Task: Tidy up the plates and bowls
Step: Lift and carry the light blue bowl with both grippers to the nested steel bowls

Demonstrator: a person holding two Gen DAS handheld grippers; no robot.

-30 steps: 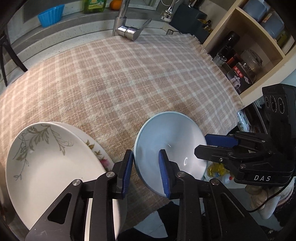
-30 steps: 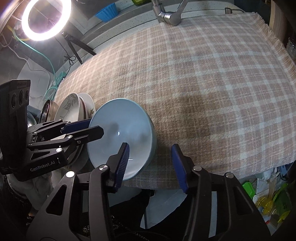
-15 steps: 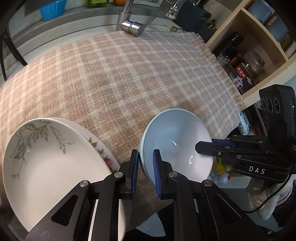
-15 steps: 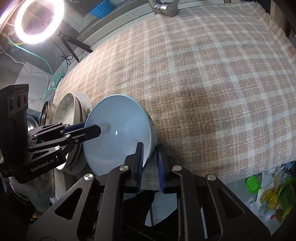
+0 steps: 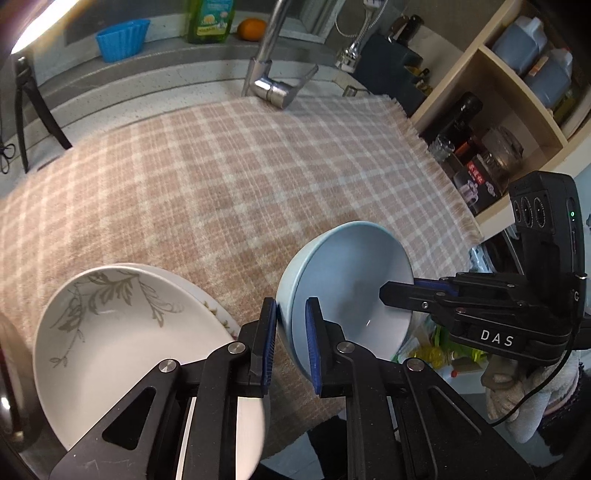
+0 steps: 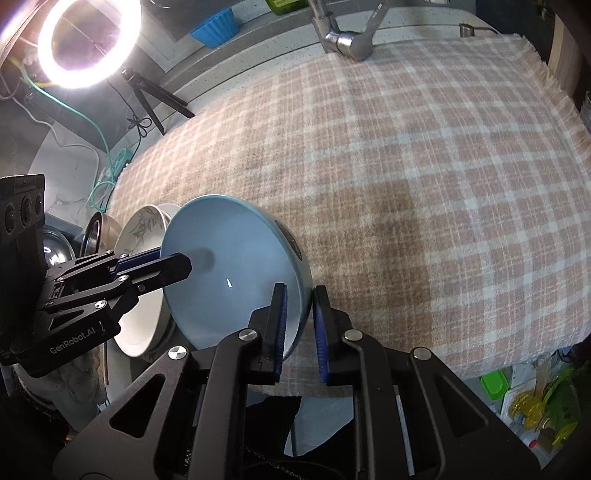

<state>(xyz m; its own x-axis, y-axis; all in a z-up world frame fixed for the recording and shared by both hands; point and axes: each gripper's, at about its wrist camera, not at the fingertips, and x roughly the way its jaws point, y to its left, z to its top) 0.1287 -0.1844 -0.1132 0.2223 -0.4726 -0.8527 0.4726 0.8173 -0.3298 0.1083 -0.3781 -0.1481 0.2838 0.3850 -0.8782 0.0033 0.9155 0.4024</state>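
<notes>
A light blue bowl (image 5: 351,280) (image 6: 229,269) hangs tilted over the front edge of the checked cloth (image 5: 229,177) (image 6: 424,177). My left gripper (image 5: 291,314) is shut on its left rim, one blue pad inside and one outside. My right gripper (image 6: 299,306) is shut on the opposite rim and shows from the side in the left wrist view (image 5: 399,290). A stack of white plates (image 5: 122,332) (image 6: 140,236), the top one with a grey leaf pattern, sits to the left of the bowl.
A faucet (image 5: 273,81) (image 6: 343,35) stands at the cloth's far edge. A wooden shelf (image 5: 509,110) with bottles and jars is at the right. Steel bowls (image 6: 96,236) lie left of the plates. A ring light (image 6: 88,40) on a tripod stands at the far left.
Both grippers closed on the blue bowl's rim, one on each side. The bowl has since lifted off the cloth and tilted up.
</notes>
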